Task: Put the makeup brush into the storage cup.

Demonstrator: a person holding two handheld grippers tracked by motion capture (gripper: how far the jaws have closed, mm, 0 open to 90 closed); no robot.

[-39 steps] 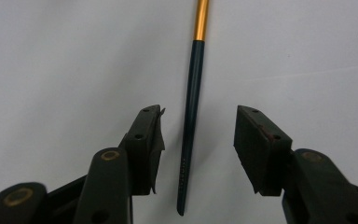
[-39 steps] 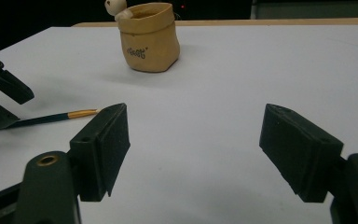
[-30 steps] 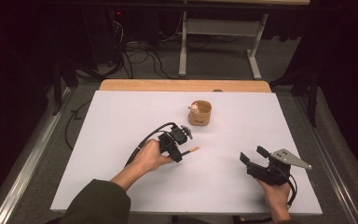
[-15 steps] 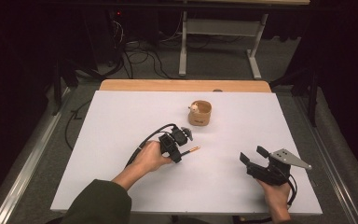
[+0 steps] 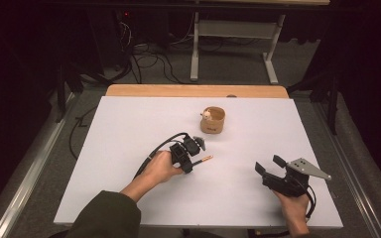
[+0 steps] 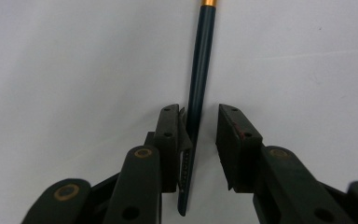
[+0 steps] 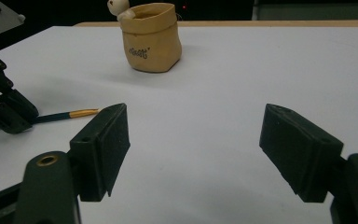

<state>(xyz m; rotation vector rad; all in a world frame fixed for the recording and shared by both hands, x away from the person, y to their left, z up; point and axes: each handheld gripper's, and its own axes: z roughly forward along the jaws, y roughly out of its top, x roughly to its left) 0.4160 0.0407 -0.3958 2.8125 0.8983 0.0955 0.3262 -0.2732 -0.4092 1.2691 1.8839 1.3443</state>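
A dark teal pen with a gold end lies on the white table near its middle. My left gripper points down over the pen's dark end. In the left gripper view the pen runs between the two jaws of the left gripper. The jaws have just been closing. One pad touches the pen and a narrow gap shows at the other. My right gripper rests low at the front right, jaws wide apart with nothing between them. The right gripper view shows the right gripper facing the pen and the left gripper.
A small tan pouch-shaped holder with a little bear figure on its rim stands upright behind the pen, also seen in the right gripper view as the tan holder. A wooden strip borders the table's far edge. Cables and a stand lie on the floor beyond.
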